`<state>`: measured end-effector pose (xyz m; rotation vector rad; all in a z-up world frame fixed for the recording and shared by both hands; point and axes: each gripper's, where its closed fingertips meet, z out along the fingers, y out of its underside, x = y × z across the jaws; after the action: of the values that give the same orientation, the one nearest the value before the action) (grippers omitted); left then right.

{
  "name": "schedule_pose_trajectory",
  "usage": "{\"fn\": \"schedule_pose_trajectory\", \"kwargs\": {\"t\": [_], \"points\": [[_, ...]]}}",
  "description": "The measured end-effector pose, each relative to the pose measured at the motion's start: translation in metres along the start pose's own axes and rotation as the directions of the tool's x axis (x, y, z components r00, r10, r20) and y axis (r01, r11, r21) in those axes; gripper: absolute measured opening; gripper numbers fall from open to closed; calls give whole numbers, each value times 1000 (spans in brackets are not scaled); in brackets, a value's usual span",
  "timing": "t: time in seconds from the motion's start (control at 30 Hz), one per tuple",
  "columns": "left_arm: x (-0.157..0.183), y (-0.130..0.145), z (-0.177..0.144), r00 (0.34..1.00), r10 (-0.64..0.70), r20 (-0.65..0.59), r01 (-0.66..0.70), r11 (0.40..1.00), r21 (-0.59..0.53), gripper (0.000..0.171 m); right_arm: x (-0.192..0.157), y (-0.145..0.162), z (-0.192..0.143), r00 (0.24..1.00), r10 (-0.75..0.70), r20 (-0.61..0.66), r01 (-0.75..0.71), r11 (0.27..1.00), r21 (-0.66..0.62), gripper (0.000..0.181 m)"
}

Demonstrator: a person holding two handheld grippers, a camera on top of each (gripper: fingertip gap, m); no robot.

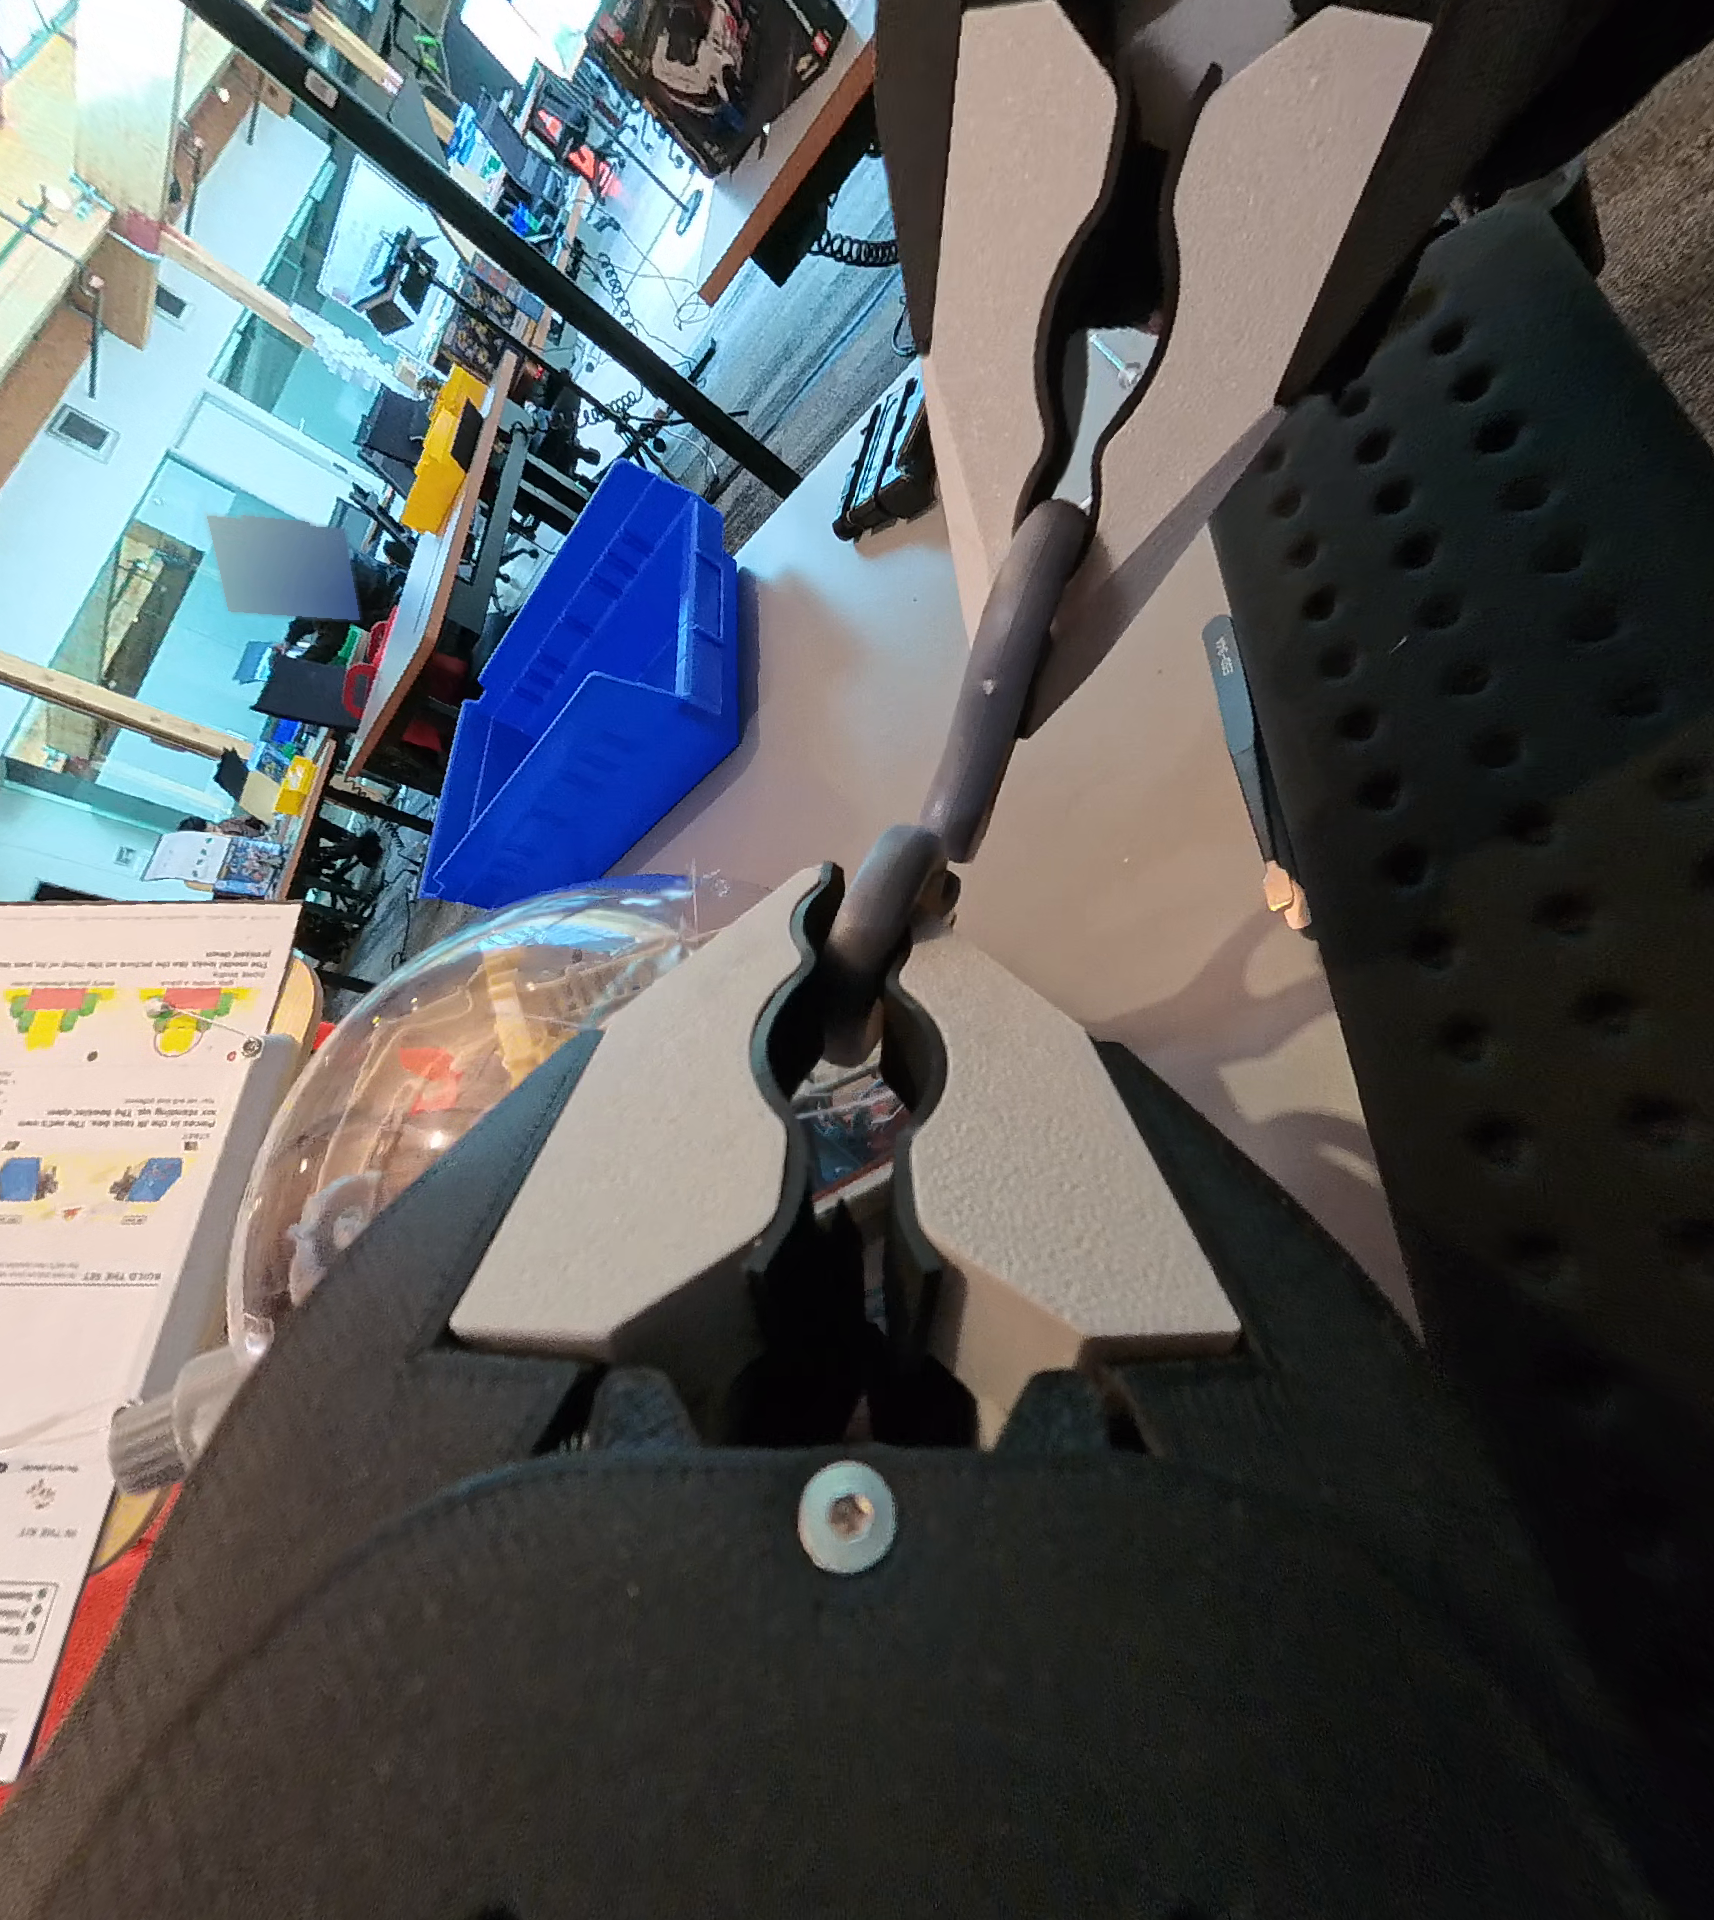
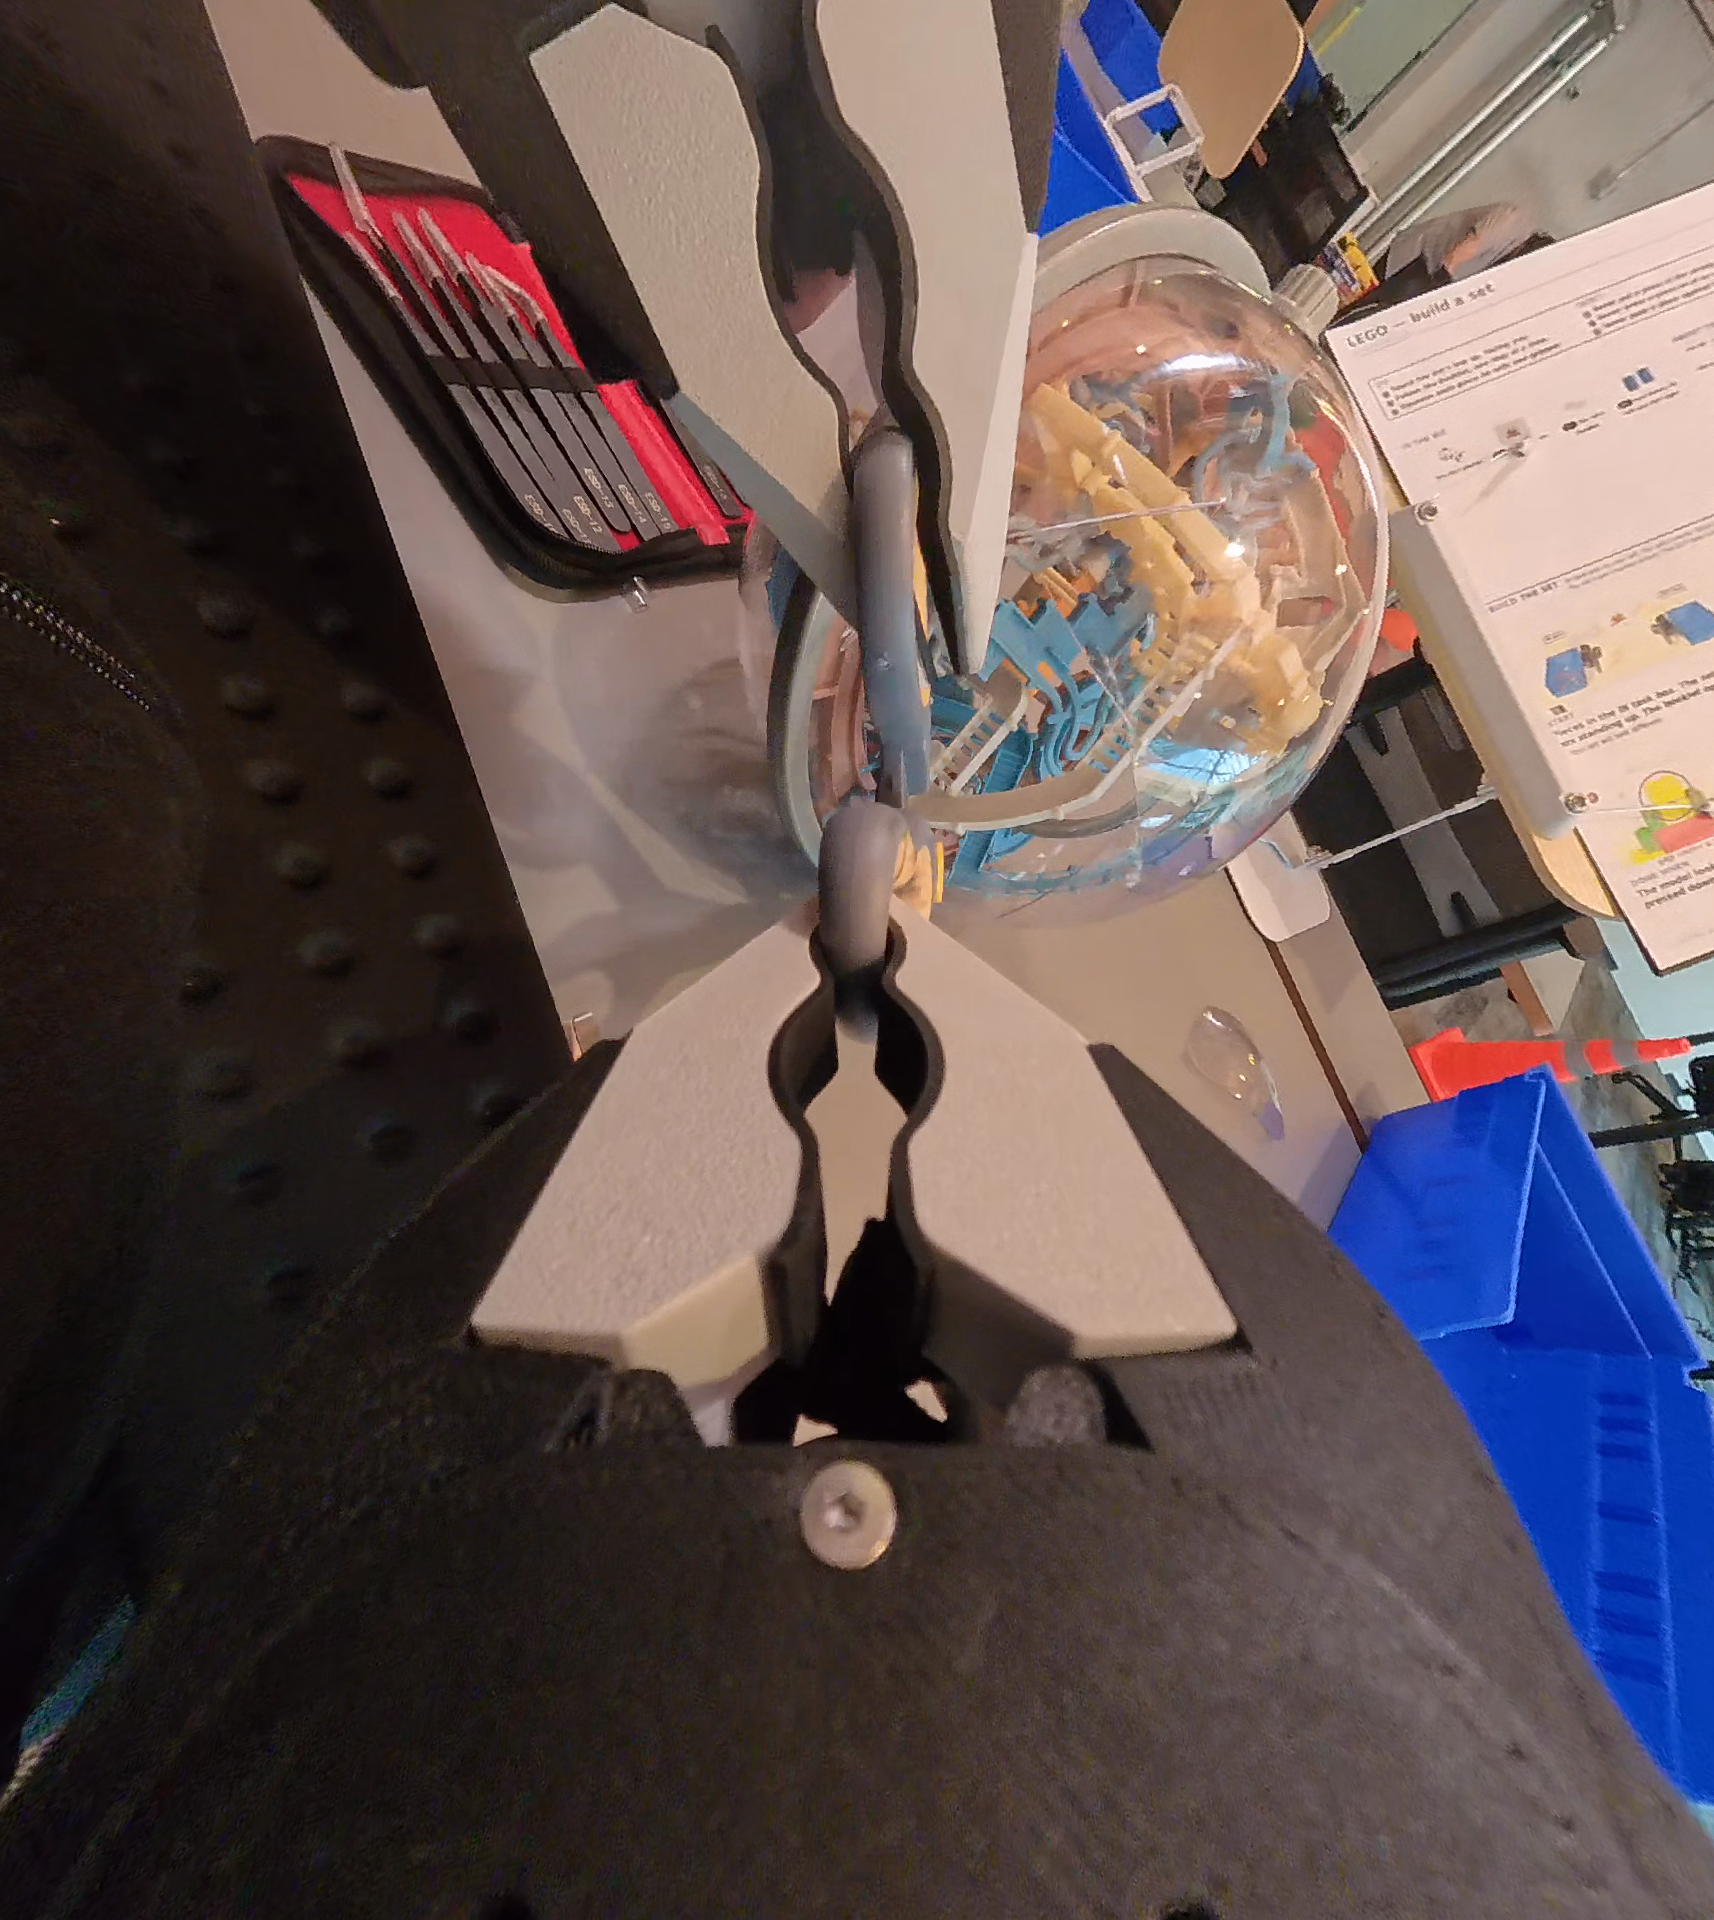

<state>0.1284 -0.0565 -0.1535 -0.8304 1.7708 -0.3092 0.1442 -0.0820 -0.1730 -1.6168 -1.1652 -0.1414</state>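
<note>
Left gripper [image 1: 848, 977]: we see its grey fingers pinching one end of a dark grey chain of two oval links [image 1: 998, 665].
Right gripper [image 2: 858, 977]: its fingers pinch the opposite end link of the chain [image 2: 884, 644], held taut between both grippers above the pale tabletop [image 2: 1123, 997].
Surroundings: a clear plastic maze sphere [image 2: 1196, 582] sits just behind; a blue plastic bin [image 2: 1559, 1299] right; a red-lined tweezer case [image 2: 520, 395] left; a printed instruction sheet [image 2: 1611, 499] far right.

Both wrist views face each other closely, sharing the clear ball [image 2: 1092, 582].
</note>
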Motion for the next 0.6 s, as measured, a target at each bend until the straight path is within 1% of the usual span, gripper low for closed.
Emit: {"fn": "schedule_pose_trajectory", "kwargs": {"t": [0.07, 0.2, 0.27, 0.3, 0.4, 0.43, 0.47, 0.57, 0.6], "points": [[3, 2, 1, 1000, -21, -5, 21, 1000, -6, 0, -3, 1, 2, 1000, -6, 8, 6, 1000, -3, 0], [4, 1, 3, 999, -42, 29, 42, 999, -6, 0, -5, 1, 5, 1000, 3, 8, -3, 1000, 2, 0], [7, 2, 5, 999, -12, 34, 13, 1000, -26, 0, -6, 2, 8, 1000, -4, 10, 4, 1000, -2, 0], [7, 0, 5, 999, -18, 36, 19, 1000, -22, 0, -6, 2, 8, 1000, -3, 12, 3, 1000, 0, 0], [10, -3, 10, 997, 59, 40, -57, 997, -56, 0, -10, 0, 13, 999, -39, 11, 39, 999, -15, 0], [8, -3, 10, 999, 15, 39, -13, 999, -45, 0, -9, 0, 13, 1000, -28, 12, 28, 1000, -12, 0], [5, -3, 12, 999, 10, 49, -8, 999, -54, 0, -7, -1, 14, 1000, -13, 15, 13, 1000, -8, 0], [8, -3, 17, 996, 67, 53, -64, 995, -74, 0, -9, 2, 19, 998, -58, 21, 59, 997, -43, 0], [10, -3, 19, 997, 70, 40, -67, 995, -71, 0, -16, 1, 21, 997, -46, 58, 48, 998, -30, 0]]}}
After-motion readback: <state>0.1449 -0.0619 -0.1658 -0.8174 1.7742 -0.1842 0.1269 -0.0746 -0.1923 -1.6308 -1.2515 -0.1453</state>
